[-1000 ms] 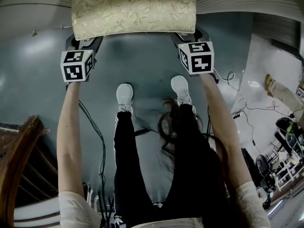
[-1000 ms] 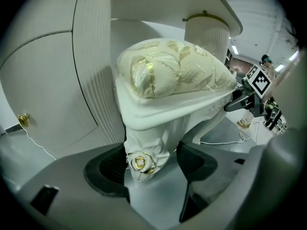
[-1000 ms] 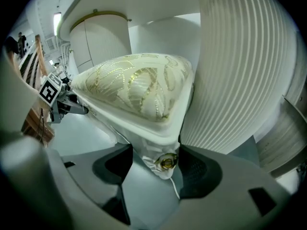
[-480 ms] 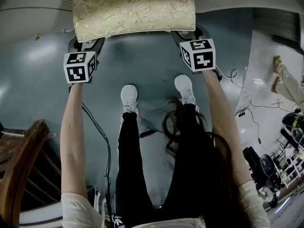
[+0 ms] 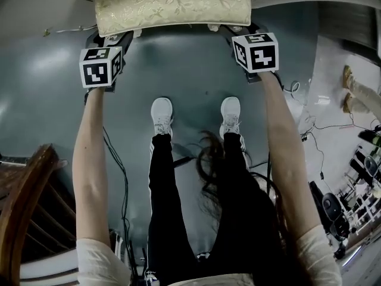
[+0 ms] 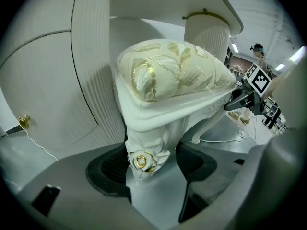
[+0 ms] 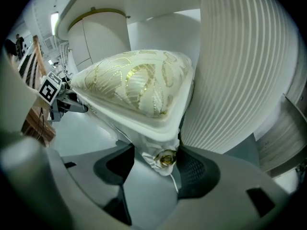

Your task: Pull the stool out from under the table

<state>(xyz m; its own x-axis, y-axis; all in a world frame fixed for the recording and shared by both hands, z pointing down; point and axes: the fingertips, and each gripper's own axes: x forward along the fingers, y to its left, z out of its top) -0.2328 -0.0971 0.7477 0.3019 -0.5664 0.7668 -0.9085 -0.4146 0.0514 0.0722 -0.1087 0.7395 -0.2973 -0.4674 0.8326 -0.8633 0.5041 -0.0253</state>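
Skew into table (image 7: 240, 80) is risked: stool (image 5: 172, 8) is clamped by left gripper (image 6: 152, 164), right gripper (image 7: 156, 164) jaws just closing loosely round its corner

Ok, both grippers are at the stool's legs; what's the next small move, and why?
Probably finish squeezing the right gripper first: its jaws have just been closing around the right front leg, grip unclear. The left gripper looks clamped on the left front leg.

- Stool (image 5: 171, 8) sits between two fluted table pedestals (image 6: 93, 71), each just beside a near corner: tight gaps there
- Floor (image 5: 190, 70) on the stool's near side lies open, bar the person's shoes (image 5: 162, 115)
- Cables (image 5: 123, 183) and a wooden frame (image 5: 24, 219) lie further back from the stool, left
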